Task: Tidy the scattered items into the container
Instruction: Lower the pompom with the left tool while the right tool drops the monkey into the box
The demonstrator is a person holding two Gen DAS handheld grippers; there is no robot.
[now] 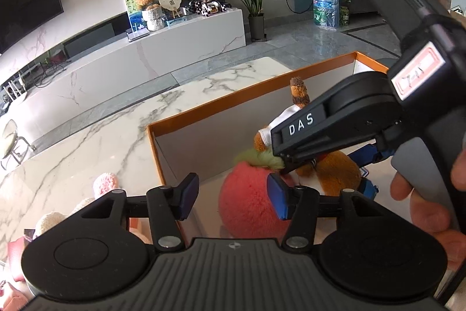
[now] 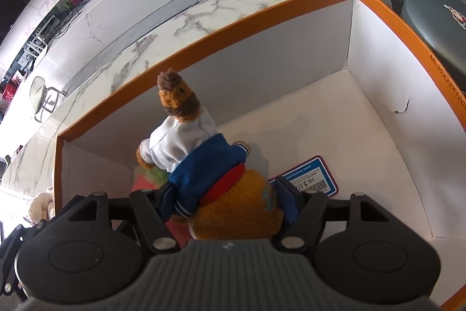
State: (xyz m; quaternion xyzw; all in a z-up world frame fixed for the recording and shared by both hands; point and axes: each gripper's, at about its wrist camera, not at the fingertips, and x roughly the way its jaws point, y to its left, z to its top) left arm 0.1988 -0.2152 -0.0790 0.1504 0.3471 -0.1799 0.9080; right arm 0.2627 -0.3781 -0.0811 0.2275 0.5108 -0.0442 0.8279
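Both grippers were over the orange-rimmed box, which stood on the marble desk.

Right gripper: its jaws flanked the brown plush toy, dressed in a white shirt and blue jacket. The toy sat low inside the box, near its left end, with its price tag lying on the box floor. Whether the pads pressed the plush or had just cleared it could not be told.

Left gripper: jaws apart with nothing between them, hung over the near-left corner of the box, just above the pink plush fruit, which already lay inside against the brown toy.

Judgement: the step in hand was the release of the brown toy. It would be done well if the jaws were spread fully before any lift, so the jacket fabric was not snagged and dragged out, and if the lift was straight up, clear of the other gripper.

More plush items were left on the desk outside the left wall, to be fetched next.
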